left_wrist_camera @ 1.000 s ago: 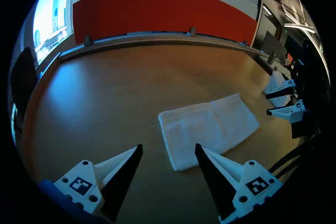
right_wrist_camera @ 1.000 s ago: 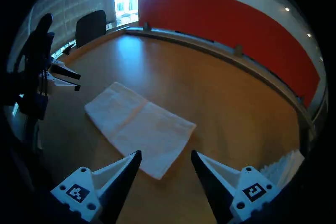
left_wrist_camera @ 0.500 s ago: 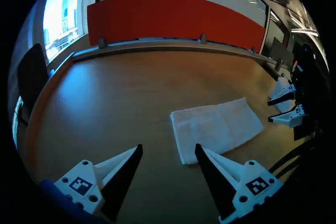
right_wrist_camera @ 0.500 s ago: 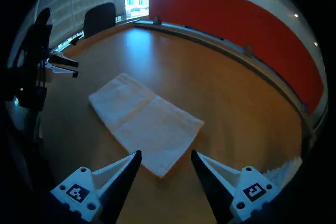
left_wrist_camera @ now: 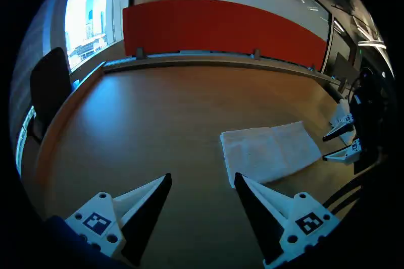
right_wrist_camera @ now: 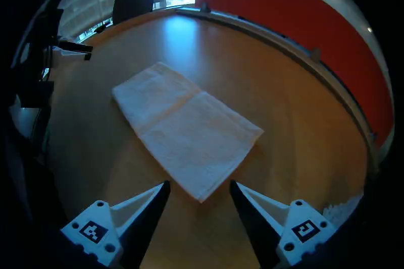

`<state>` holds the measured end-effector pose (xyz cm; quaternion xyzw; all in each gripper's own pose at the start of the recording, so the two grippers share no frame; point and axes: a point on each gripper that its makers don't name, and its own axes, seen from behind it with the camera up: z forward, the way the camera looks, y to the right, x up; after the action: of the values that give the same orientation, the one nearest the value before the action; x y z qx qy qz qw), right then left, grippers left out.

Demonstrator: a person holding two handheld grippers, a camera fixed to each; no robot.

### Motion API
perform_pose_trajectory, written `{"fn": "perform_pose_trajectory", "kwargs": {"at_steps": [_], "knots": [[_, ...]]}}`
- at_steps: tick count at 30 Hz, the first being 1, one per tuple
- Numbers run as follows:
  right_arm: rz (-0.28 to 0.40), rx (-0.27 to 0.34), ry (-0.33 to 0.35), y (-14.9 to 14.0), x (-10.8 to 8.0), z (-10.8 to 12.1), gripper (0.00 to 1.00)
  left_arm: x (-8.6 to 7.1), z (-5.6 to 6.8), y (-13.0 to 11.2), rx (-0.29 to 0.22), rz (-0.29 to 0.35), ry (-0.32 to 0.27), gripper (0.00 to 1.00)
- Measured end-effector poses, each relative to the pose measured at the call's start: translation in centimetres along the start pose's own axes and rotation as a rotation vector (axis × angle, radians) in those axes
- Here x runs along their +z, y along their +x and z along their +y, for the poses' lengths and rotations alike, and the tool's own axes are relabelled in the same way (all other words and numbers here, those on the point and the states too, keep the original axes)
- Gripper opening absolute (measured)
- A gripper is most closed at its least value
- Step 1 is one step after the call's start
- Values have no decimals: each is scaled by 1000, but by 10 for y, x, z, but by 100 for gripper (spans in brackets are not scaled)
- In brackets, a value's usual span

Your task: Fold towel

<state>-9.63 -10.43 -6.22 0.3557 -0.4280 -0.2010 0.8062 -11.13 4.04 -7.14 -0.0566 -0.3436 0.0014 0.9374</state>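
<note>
Left gripper view: black chair (left_wrist_camera: 48,85) at left; left gripper (left_wrist_camera: 202,175) spread, empty, over wood table (left_wrist_camera: 141,117); white towel (left_wrist_camera: 270,150) flat at right, w/ crease across middle. Right gripper view: right gripper (right_wrist_camera: 200,183) spread, empty; towel's near corner appears btw. its fingers.

Ahead of your left gripper (left_wrist_camera: 202,178) the desk (left_wrist_camera: 146,117) lies bare all the way to the red partition (left_wrist_camera: 222,27), which walls off the far edge. To the right the towel (left_wrist_camera: 270,150) lies flat, and just past it the right gripper (left_wrist_camera: 325,149) blocks that side. A dark chair (left_wrist_camera: 48,87) stands beyond the desk's left edge. In the right gripper view, bare desk rings the towel, and a white heap (right_wrist_camera: 343,211) sits near the right edge.
</note>
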Motion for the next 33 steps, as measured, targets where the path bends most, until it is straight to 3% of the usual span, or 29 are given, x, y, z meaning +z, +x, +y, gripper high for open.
{"fn": "perform_pose_trajectory", "kwargs": {"at_steps": [8, 15, 20, 33], "knots": [[-38, -19, 8, -11, 8, 1, 84, -9, -10, -8, -21, -7, 22, 92], [-59, -26, 28, -18, 13, 0, 64, -16, -15, -13, -35, -11, 33, 92], [-72, -20, 33, -23, 15, 0, 59, -18, -16, -15, -40, -13, 35, 92], [-77, -14, 38, -30, 19, -2, 28, -19, -14, -18, -51, -16, 33, 92]]}}
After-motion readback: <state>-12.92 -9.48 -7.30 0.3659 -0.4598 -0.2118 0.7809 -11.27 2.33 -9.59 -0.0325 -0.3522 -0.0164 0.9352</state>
